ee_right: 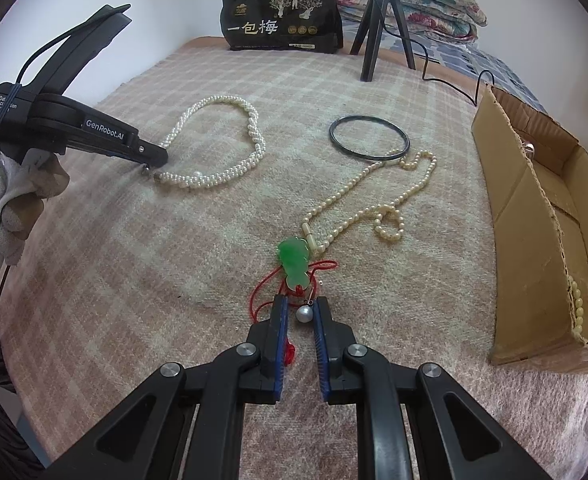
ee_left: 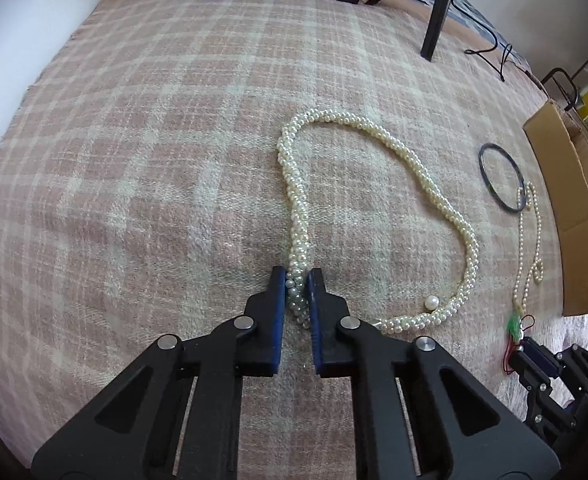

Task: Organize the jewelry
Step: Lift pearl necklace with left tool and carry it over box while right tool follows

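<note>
A thick twisted pearl necklace (ee_left: pixel 374 136) lies in a loop on the pink plaid blanket. My left gripper (ee_left: pixel 297 280) is shut on one end of it; it also shows in the right wrist view (ee_right: pixel 150 156), touching the necklace (ee_right: pixel 250 148). My right gripper (ee_right: pixel 301 306) is narrowly open around a small silver pearl earring (ee_right: pixel 304 314), not touching it. Just beyond lies a green jade pendant (ee_right: pixel 293 261) on a red cord, and a thin pearl strand (ee_right: pixel 374 200) with a dark bangle (ee_right: pixel 368 141).
An open cardboard box (ee_right: pixel 534 208) stands at the right, with a pearl strand over its front wall. A black snack bag (ee_right: pixel 282 16) and a black tripod (ee_right: pixel 382 20) stand at the back. A loose white pearl (ee_left: pixel 431 302) lies by the thick necklace.
</note>
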`<control>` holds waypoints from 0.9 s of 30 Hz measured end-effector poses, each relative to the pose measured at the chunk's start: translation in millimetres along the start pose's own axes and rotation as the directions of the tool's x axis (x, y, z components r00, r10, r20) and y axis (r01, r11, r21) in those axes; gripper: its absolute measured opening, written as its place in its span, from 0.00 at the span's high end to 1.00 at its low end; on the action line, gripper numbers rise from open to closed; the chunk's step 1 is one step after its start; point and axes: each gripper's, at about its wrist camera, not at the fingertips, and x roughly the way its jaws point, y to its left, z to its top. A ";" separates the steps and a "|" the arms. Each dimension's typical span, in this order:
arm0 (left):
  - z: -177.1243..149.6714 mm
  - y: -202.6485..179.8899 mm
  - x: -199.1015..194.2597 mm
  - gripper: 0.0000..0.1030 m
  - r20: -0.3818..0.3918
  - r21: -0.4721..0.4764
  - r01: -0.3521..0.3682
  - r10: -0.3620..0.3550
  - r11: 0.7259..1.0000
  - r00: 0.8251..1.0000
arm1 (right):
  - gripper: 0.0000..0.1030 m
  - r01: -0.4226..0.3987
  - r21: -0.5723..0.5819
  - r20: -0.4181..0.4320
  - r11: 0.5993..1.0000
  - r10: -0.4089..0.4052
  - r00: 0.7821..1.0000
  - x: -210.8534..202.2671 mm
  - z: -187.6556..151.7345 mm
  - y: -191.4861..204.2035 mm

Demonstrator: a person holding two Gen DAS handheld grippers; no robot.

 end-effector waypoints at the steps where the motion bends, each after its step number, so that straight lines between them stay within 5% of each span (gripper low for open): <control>1: 0.0 1.1 -0.7 0.92 0.001 -0.005 0.002 -0.002 1.000 1.000 | 0.93 -0.001 0.000 0.000 1.000 0.001 1.000 -0.2 -0.2 0.1; 13: 4.8 6.2 -36.9 0.94 0.055 -0.043 0.080 -0.078 0.996 0.995 | 0.94 -0.029 0.027 0.057 0.999 0.028 0.998 -24.6 4.9 -3.1; 21: 20.3 -0.5 -91.9 0.94 0.156 -0.051 0.211 -0.201 0.976 0.967 | 0.94 -0.014 0.039 0.106 0.999 0.010 0.994 -43.6 9.1 -4.6; 27: 28.2 -1.5 -121.3 0.94 0.229 -0.036 0.241 -0.227 0.970 0.947 | 0.94 0.001 0.042 0.135 0.999 -0.007 0.991 -56.0 11.5 -7.5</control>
